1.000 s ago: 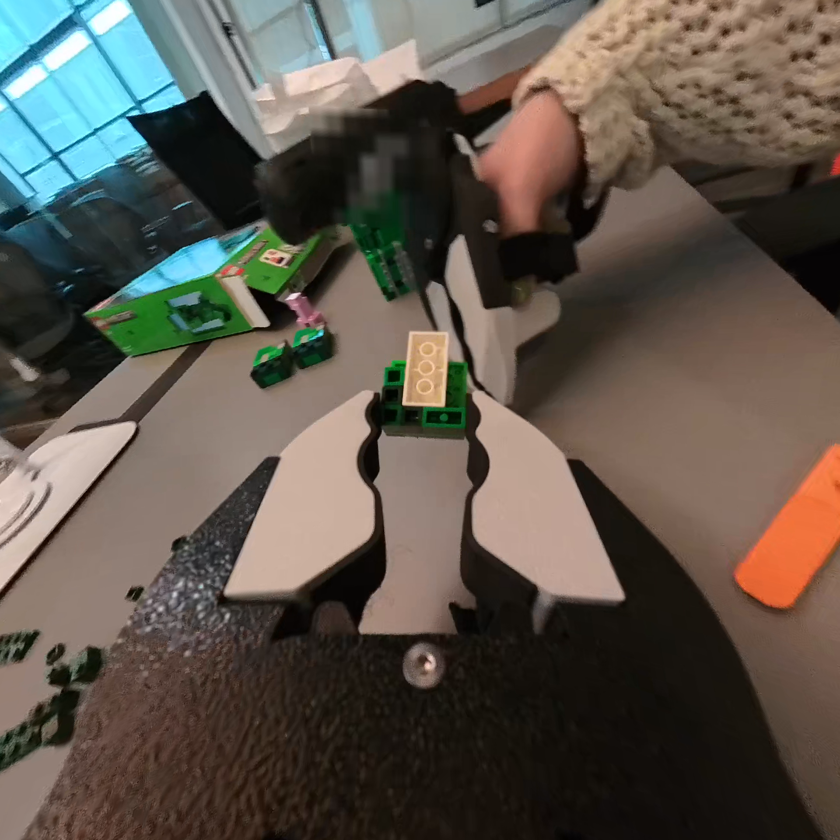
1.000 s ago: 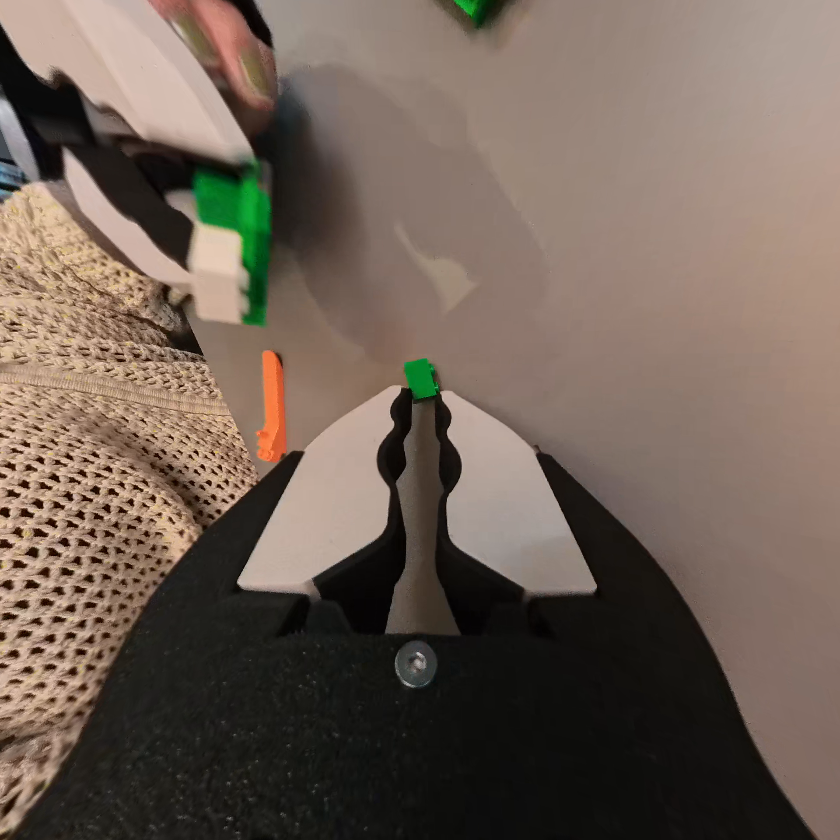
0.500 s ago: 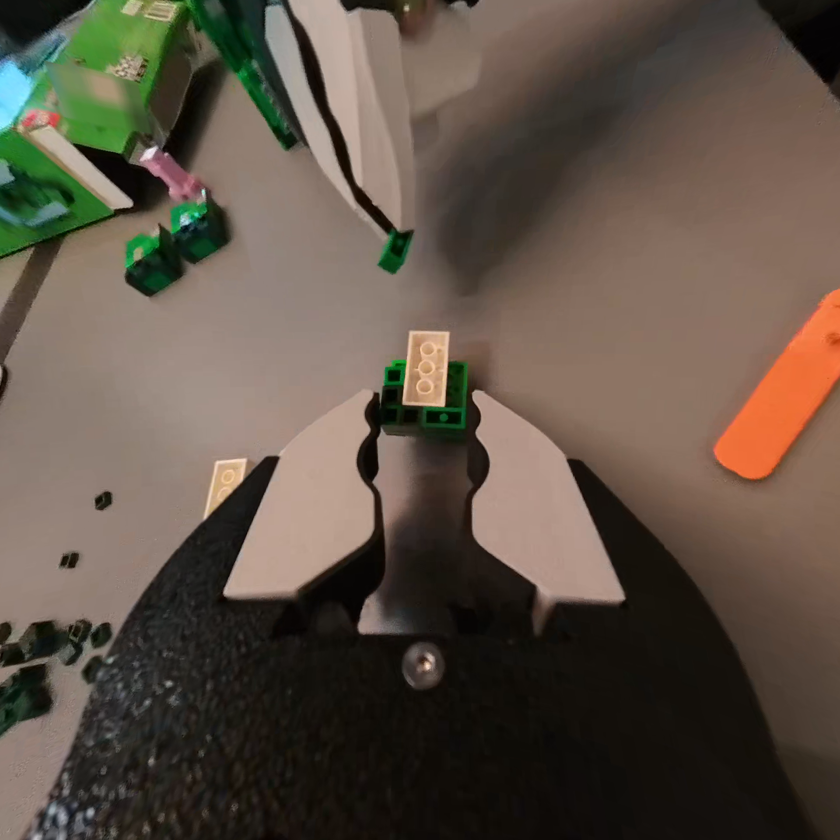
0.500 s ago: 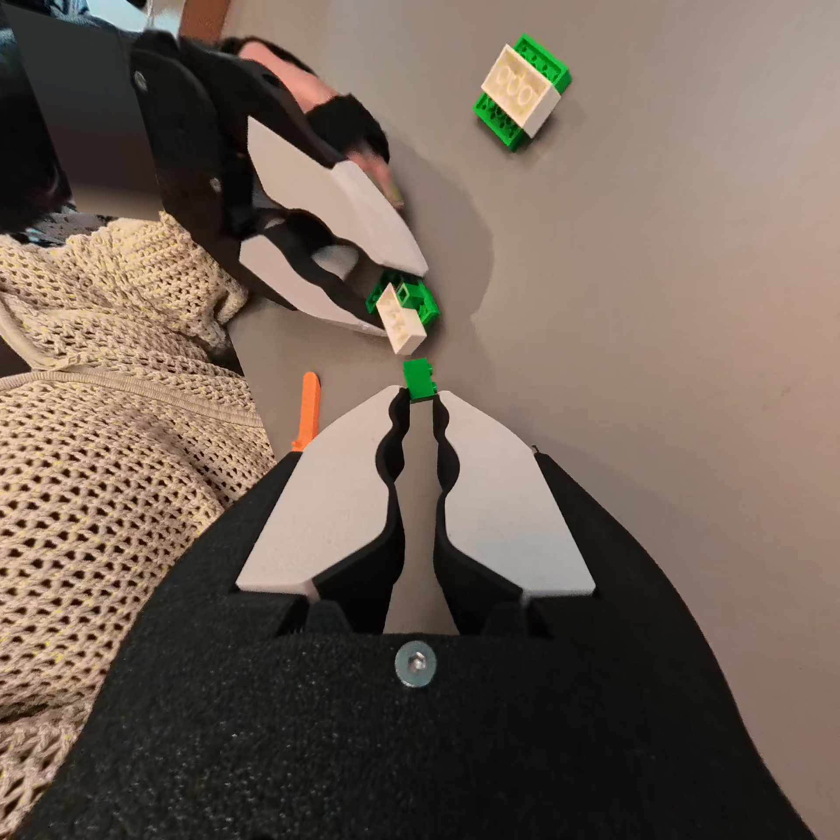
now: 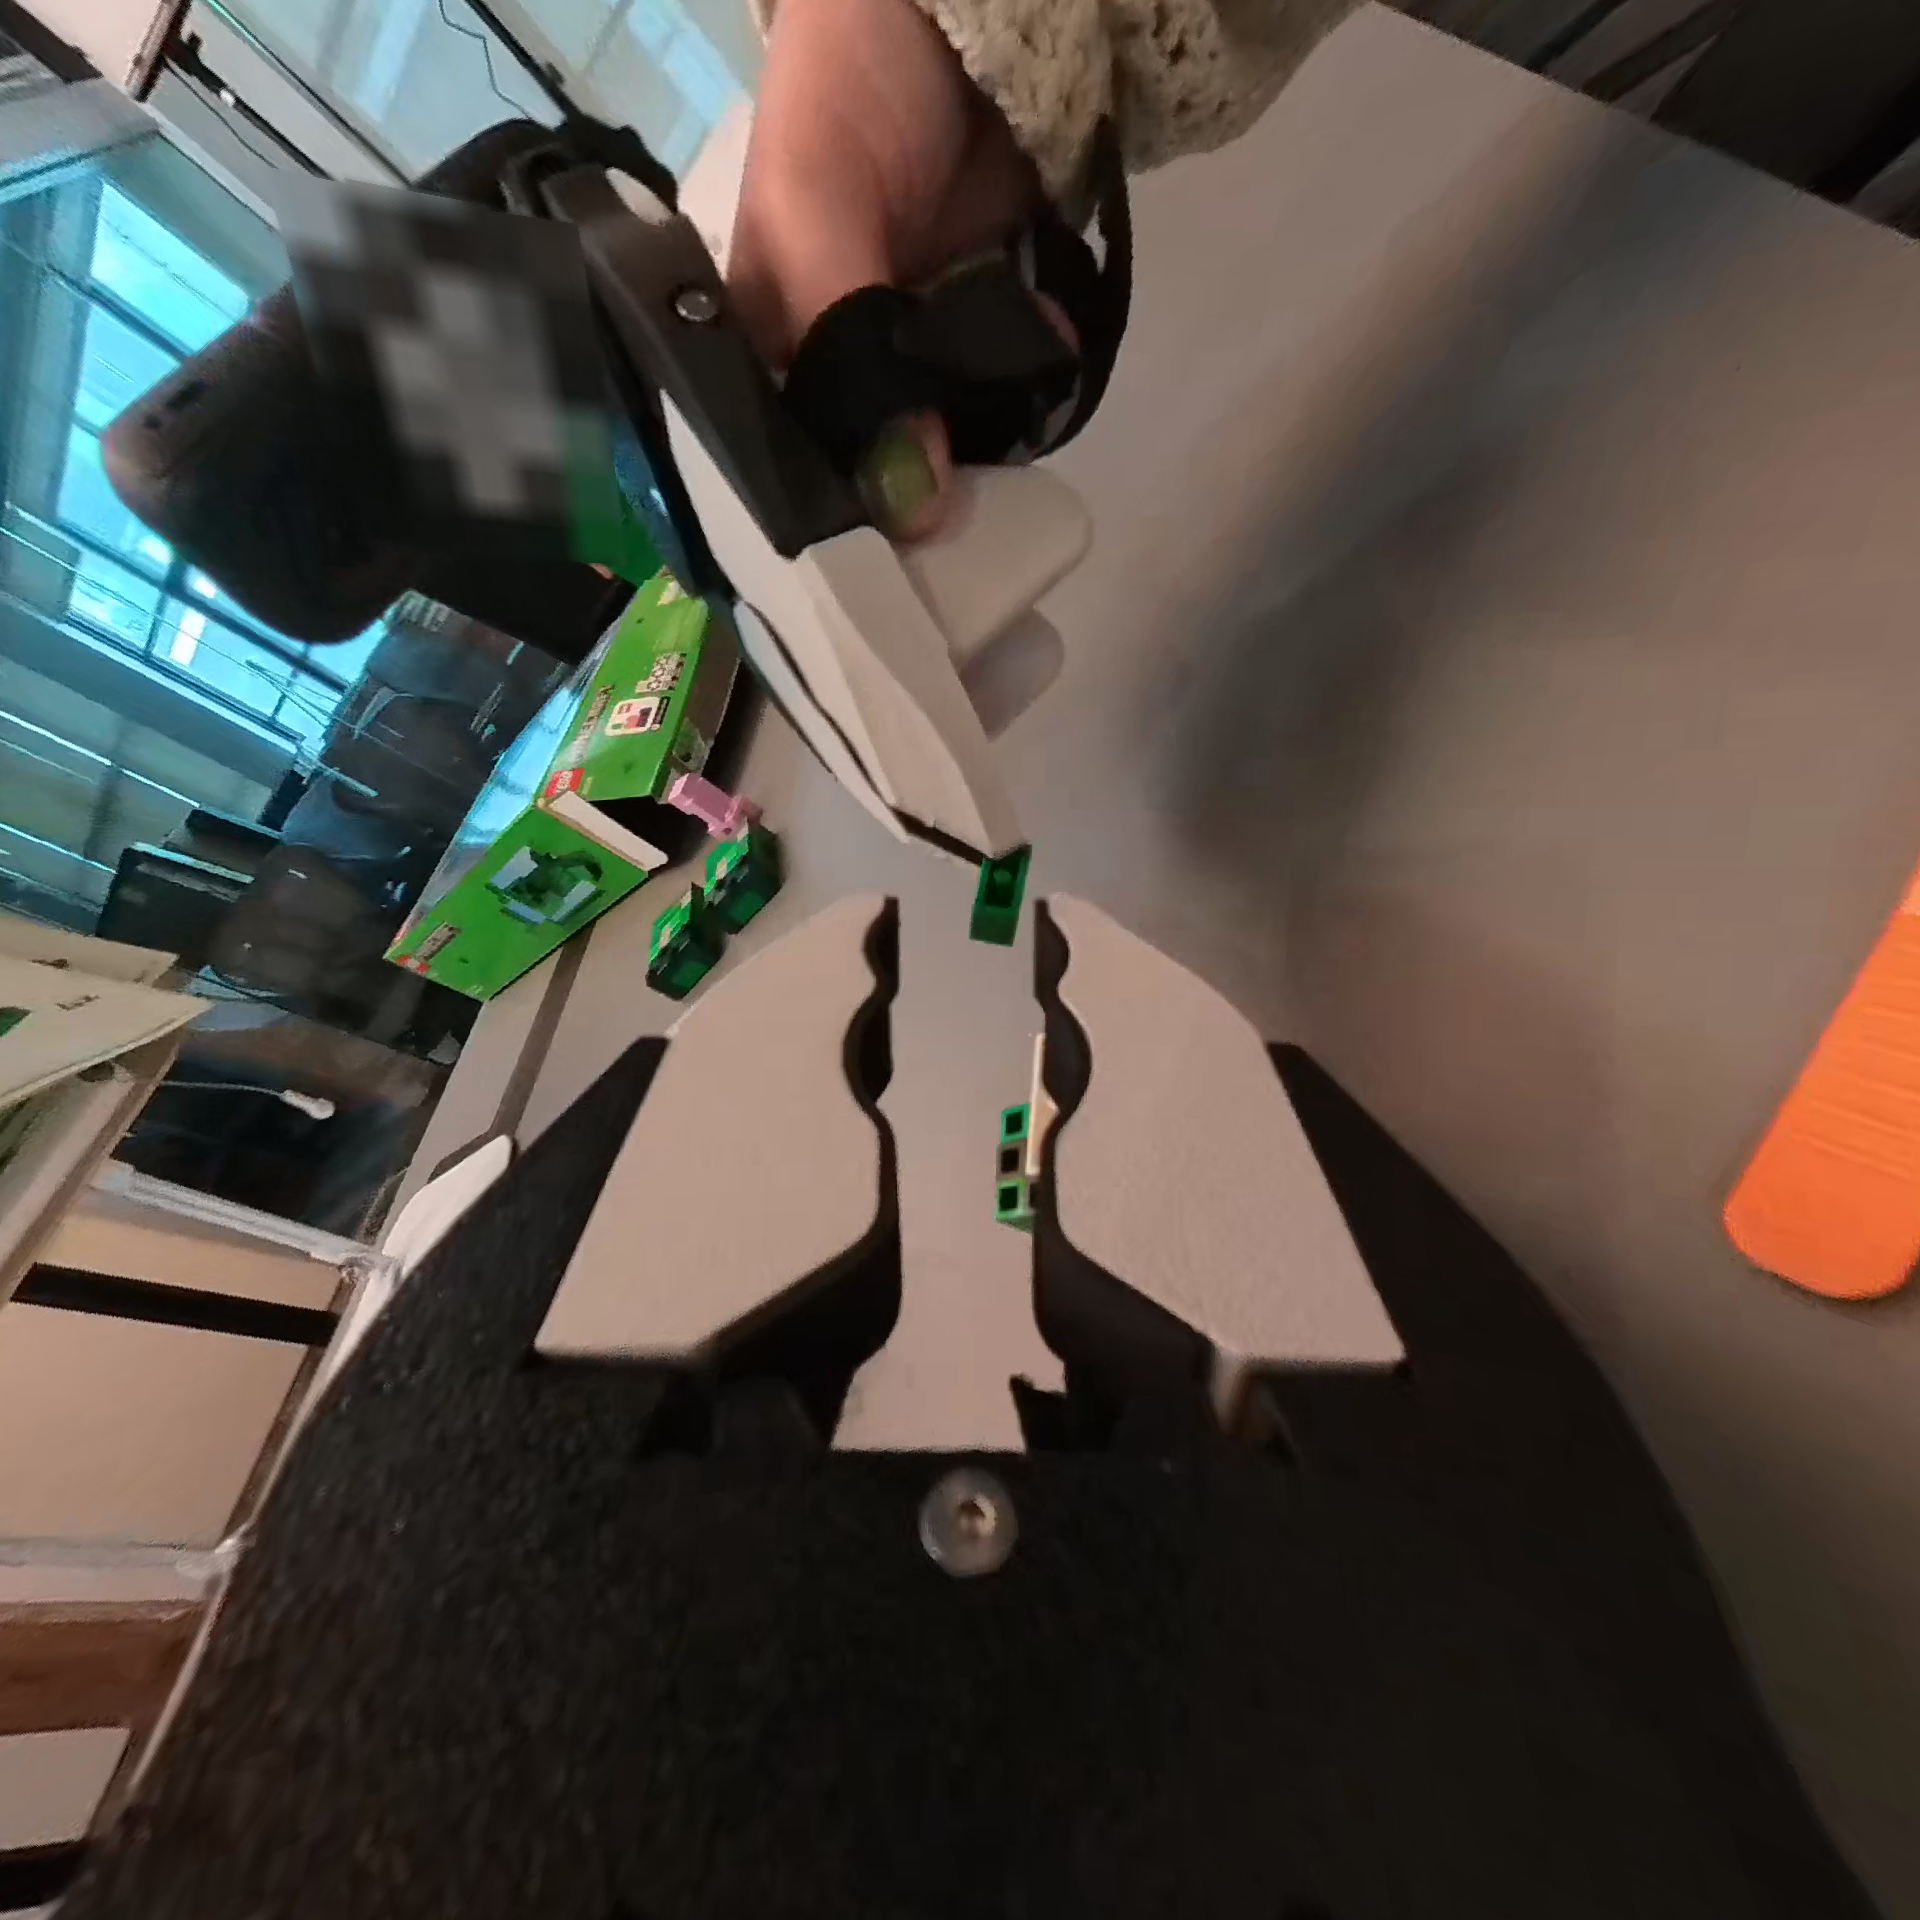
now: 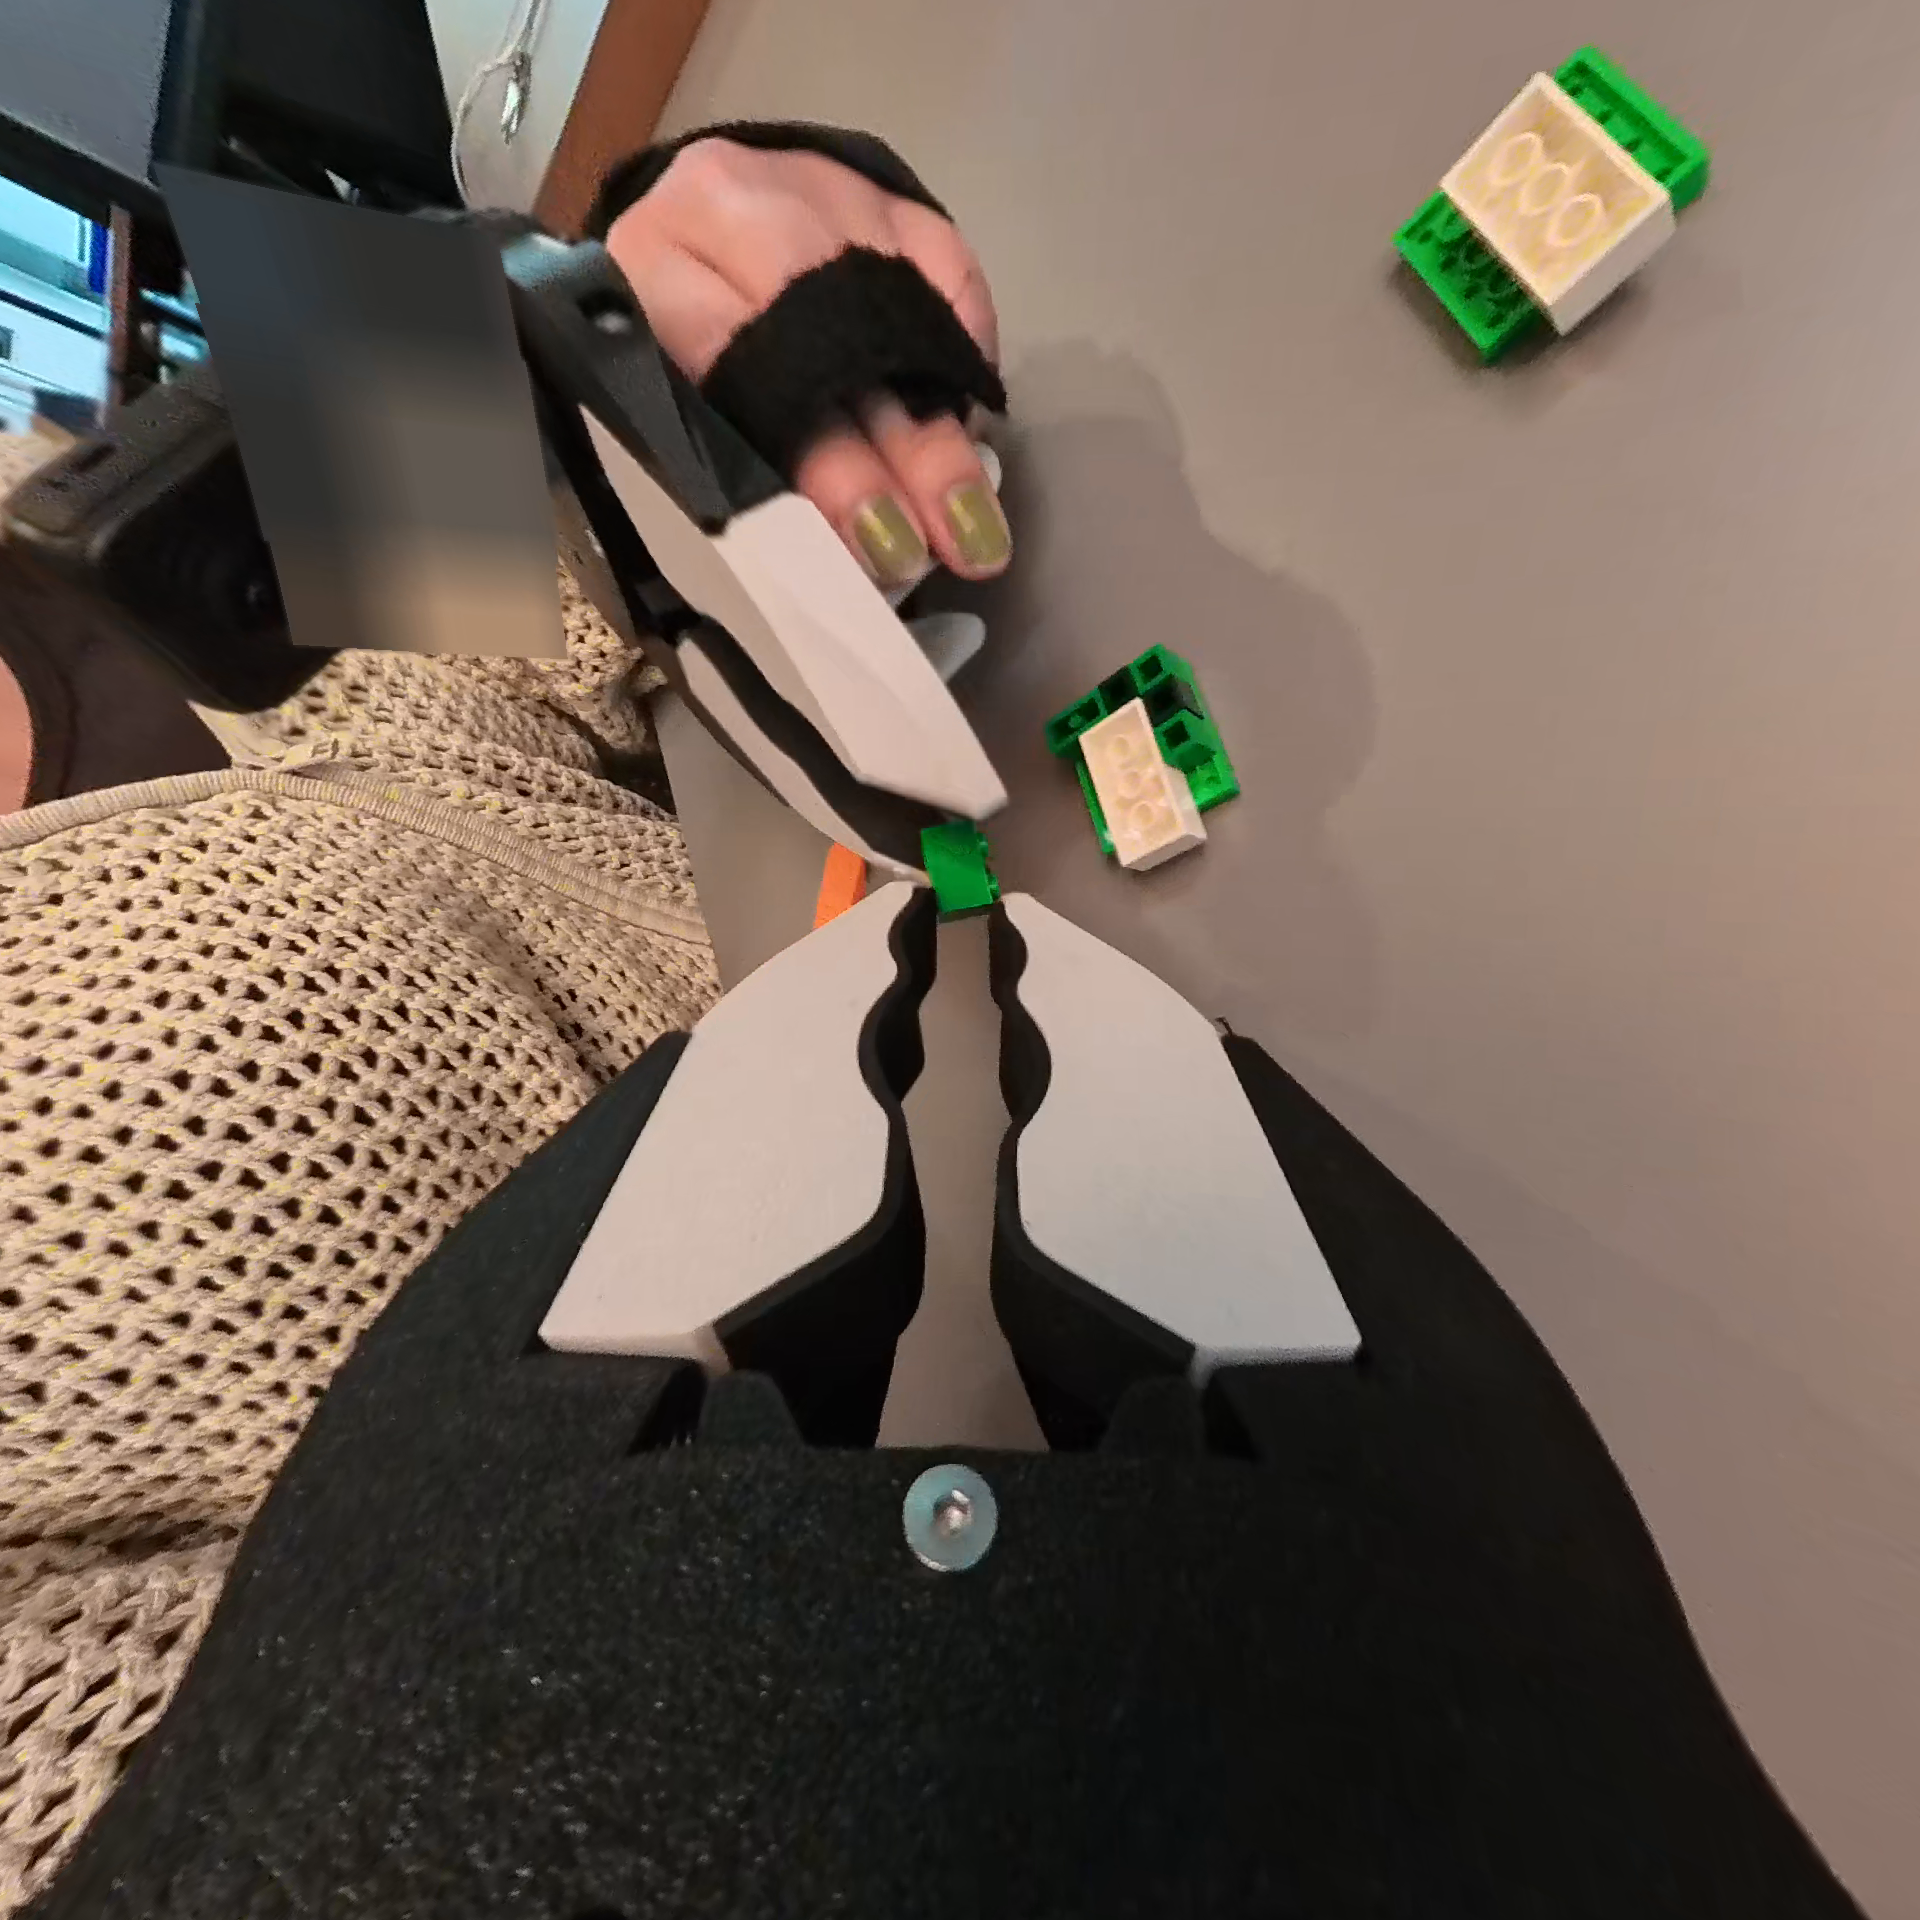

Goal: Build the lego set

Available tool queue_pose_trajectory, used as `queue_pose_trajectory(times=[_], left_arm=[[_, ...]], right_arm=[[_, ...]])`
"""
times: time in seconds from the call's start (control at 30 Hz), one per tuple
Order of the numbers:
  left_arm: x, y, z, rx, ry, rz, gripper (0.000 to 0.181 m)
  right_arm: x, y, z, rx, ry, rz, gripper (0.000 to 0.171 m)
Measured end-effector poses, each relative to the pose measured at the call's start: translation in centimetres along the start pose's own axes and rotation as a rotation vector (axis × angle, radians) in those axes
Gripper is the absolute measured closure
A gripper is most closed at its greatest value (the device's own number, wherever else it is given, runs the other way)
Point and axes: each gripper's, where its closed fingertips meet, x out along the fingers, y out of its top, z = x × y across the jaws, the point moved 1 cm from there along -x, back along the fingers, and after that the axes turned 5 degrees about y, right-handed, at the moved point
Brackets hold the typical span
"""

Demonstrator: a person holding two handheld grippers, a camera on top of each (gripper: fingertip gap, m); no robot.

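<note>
An office or lab-style workroom with a hobby build laid out.

A plain grey surface (image 5: pixel 1558 520) runs toward tall glass windows (image 5: pixel 94 499) with dark office chairs (image 5: pixel 343 790) in front of them. A green toy-set box (image 5: pixel 561 821) lies on the surface near loose green bricks (image 5: pixel 717 914), and paper sheets (image 5: pixel 73 1018) sit at one side. A wooden edge (image 6: pixel 613 94) borders the surface.
</note>
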Motion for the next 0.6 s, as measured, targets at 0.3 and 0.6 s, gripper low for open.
queue_pose_trajectory(times=[0.3,0.6], left_arm=[[-0.5,0.9,-2.4,-0.400,-0.014,0.077,0.174],[-1.4,2.8,-3.0,-0.622,-0.106,0.248,0.174]], right_arm=[[-1.7,2.5,-2.0,-0.464,-0.098,0.199,0.149],[-2.2,4.0,-4.1,-0.886,-0.320,0.281,0.148]])
